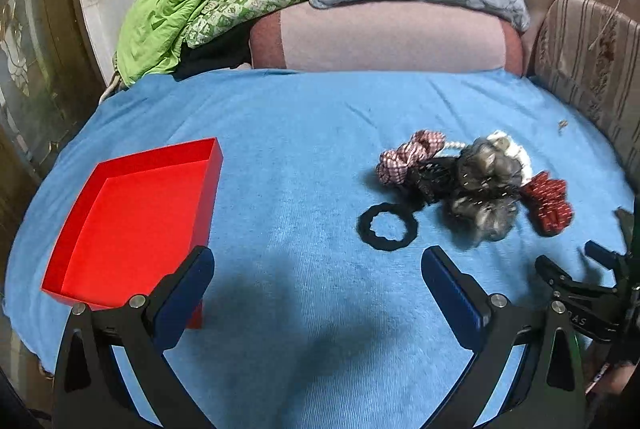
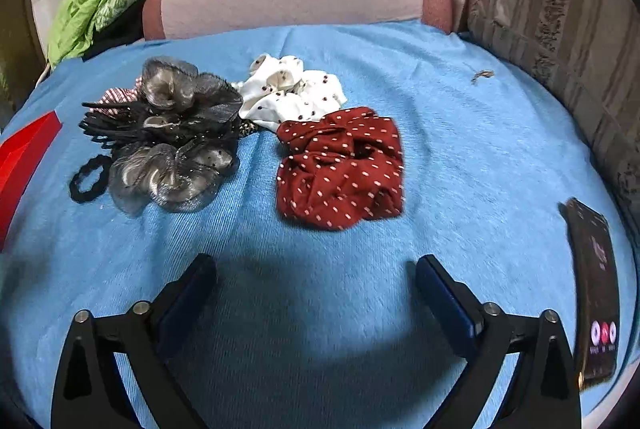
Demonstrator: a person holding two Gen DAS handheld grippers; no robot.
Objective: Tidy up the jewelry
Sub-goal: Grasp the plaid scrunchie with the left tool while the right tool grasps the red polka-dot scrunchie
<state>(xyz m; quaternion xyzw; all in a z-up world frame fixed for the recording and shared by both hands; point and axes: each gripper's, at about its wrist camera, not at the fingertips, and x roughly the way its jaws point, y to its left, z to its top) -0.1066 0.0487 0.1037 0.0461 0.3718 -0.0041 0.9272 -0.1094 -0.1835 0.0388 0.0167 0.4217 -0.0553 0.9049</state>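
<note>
Soft fabric scrunchies (image 2: 340, 169) lie piled on the blue cloth (image 2: 320, 289), well apart from the red tray (image 1: 132, 217), while your left gripper (image 1: 318, 269) and right gripper (image 2: 316, 273) hang spread and empty; snagging two tangled pieces together looks likeliest.

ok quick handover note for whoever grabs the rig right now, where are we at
Left gripper: open, empty, hovering over the blue cloth beside the red tray.
Right gripper: open, empty, facing the dark red dotted scrunchie.
Pile right of the tray: black hair tie, grey organza scrunchies, white dotted scrunchie, checked scrunchie.
Done: nothing, the tray holds nothing.
Left: every piece into the tray.
</note>
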